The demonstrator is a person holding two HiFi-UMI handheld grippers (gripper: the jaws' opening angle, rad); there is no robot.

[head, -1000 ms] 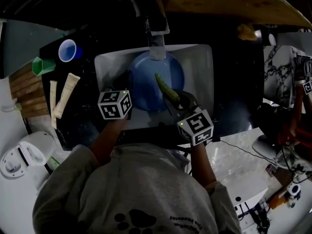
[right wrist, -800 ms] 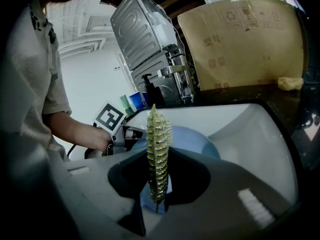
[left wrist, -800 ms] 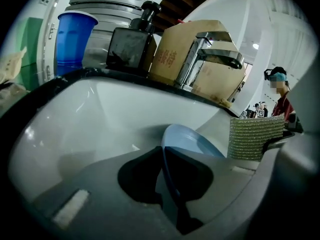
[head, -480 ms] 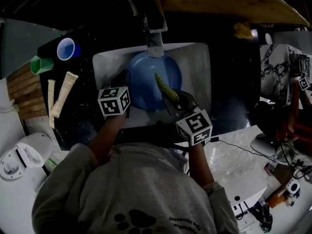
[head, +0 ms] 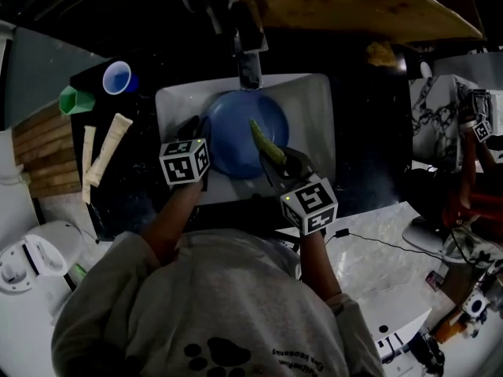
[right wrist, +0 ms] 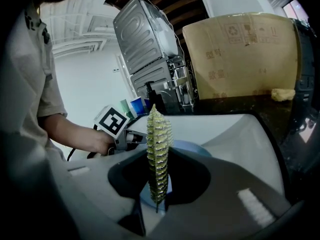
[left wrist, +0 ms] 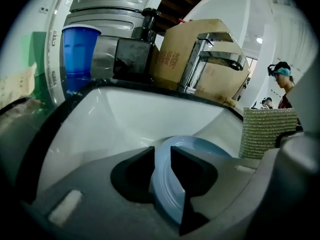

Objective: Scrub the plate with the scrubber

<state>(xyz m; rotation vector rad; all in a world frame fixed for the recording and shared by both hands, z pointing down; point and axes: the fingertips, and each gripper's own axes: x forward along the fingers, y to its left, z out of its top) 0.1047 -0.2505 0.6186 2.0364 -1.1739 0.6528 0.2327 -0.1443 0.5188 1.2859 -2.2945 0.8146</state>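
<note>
A round blue plate (head: 234, 146) lies tilted in the white sink (head: 314, 108) under the tap (head: 250, 63). My left gripper (head: 201, 129) is at the plate's left rim. In the left gripper view the plate (left wrist: 200, 146) has its rim between the jaws of the left gripper (left wrist: 160, 156), which have just been opening and stand a little apart around it. My right gripper (head: 275, 163) is shut on a yellow-green scrubber (head: 263, 141) that reaches over the plate's right half. In the right gripper view the scrubber (right wrist: 158, 144) stands on edge in my right gripper (right wrist: 157, 189).
On the dark counter left of the sink stand a blue cup (head: 116, 77) and a green cup (head: 75, 99), with two pale tubes (head: 106, 151) lying beside them. A cardboard box (left wrist: 175, 59) stands behind the tap (left wrist: 215, 56). A person (left wrist: 282, 79) is far off.
The head view has shifted a little. Both grippers stay at the same spots by the plate, and the scrubber still reaches over it.
</note>
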